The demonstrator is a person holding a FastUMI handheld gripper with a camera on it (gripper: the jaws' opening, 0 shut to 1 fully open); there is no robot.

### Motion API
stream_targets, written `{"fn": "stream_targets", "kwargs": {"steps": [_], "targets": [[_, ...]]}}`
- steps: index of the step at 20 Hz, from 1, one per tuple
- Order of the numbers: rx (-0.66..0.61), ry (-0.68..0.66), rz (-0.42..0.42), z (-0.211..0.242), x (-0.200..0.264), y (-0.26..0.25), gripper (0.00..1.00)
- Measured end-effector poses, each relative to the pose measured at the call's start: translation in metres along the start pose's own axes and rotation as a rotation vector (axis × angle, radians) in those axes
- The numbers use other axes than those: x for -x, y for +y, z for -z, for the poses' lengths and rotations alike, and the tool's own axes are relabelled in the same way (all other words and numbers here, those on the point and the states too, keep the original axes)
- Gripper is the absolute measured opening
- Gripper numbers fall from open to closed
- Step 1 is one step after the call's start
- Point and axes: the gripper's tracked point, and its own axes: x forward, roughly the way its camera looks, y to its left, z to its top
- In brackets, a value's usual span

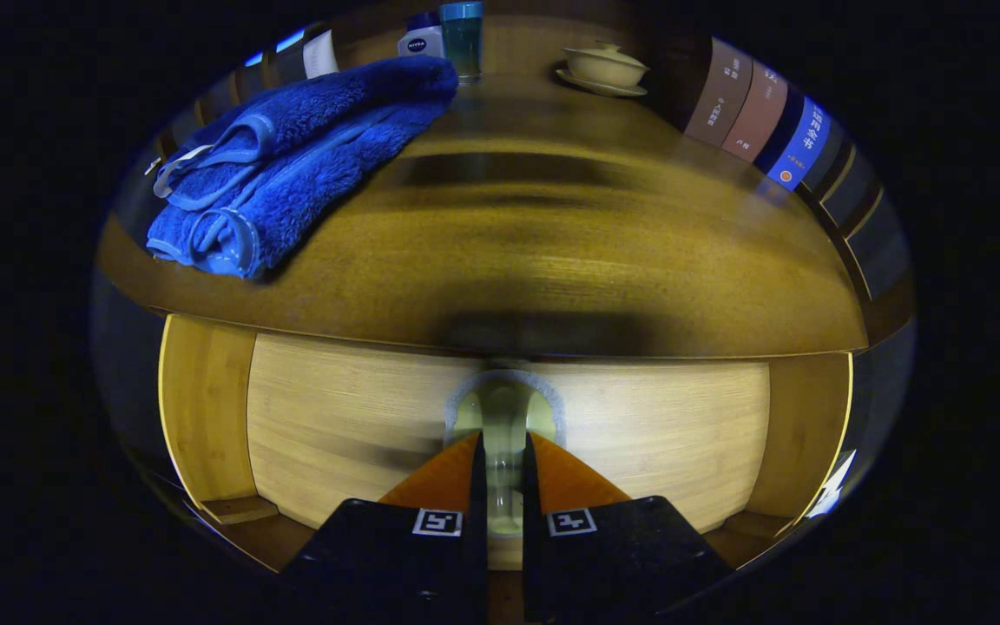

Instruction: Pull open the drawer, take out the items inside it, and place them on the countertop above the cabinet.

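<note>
The drawer's pale bamboo front [335, 425] stands just below the dark wooden countertop [552, 260]. In its middle is a round grey-rimmed recess with a pale knob [504, 408]. My gripper [504, 443] reaches into that recess, its orange-and-black fingers [444, 477] drawn close on either side of the knob and pressing on it. The drawer's inside is hidden behind its front. A folded blue towel [292, 165] lies on the countertop, beyond the fingers and to the left.
At the back of the countertop stand a white bottle [420, 39] and a teal cup [463, 35], with a cream lidded bowl on a saucer [604, 68] to their right. A row of books [760, 113] lines the right side. Cabinet side panels [205, 408] frame the drawer.
</note>
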Motion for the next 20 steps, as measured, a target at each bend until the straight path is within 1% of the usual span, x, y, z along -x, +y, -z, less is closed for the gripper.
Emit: {"fn": "stream_targets", "kwargs": {"steps": [3, 6, 11, 13, 15, 17, 18, 20], "targets": [[0.001, -0.046, -0.009, 0.000, 0.016, 0.000, 0.21], [0.005, -0.118, -0.027, -0.003, 0.047, 0.001, 0.21], [-0.006, -0.304, -0.026, -0.017, 0.123, -0.003, 0.20], [-0.019, -0.388, -0.035, -0.033, 0.149, -0.003, 0.21], [-0.043, -0.468, -0.029, -0.063, 0.166, -0.009, 0.20], [-0.054, -0.491, -0.035, -0.089, 0.166, -0.008, 0.20], [-0.063, -0.496, -0.051, -0.104, 0.164, -0.006, 0.20], [-0.092, -0.492, -0.048, -0.130, 0.150, -0.011, 0.20]]}}
